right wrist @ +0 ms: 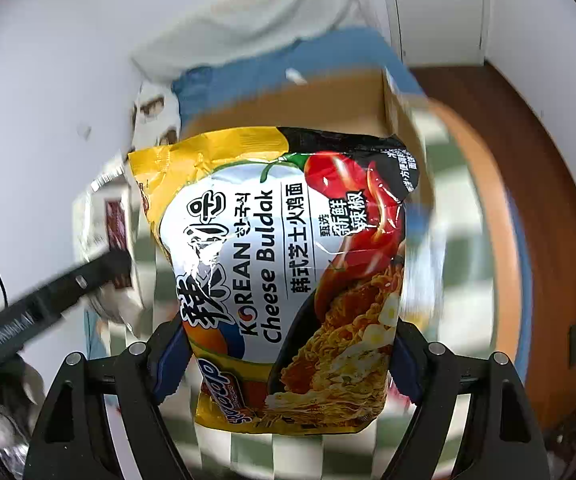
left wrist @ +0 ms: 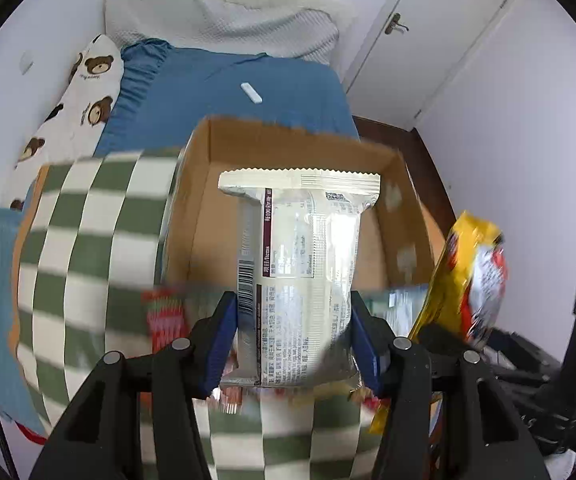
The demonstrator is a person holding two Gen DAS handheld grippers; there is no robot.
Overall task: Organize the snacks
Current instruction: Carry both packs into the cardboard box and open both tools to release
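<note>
My left gripper [left wrist: 294,336] is shut on a silvery-white snack packet [left wrist: 300,264], held up with its printed back facing me, in front of an open cardboard box [left wrist: 400,184]. My right gripper [right wrist: 288,356] is shut on a yellow Korean Cheese Buldak noodle packet [right wrist: 283,264], held above the table; the same packet shows at the right of the left wrist view [left wrist: 468,280]. The left gripper and its packet appear at the left of the right wrist view [right wrist: 99,264]. The box shows behind the noodle packet [right wrist: 396,112].
A table with a green-and-white checked cloth [left wrist: 87,248] carries the box and a red-and-green snack packet [left wrist: 163,316]. Behind it is a bed with a blue sheet [left wrist: 247,92], a bear-print pillow [left wrist: 79,104] and a white remote [left wrist: 251,93]. A white door [left wrist: 428,36] stands at the right.
</note>
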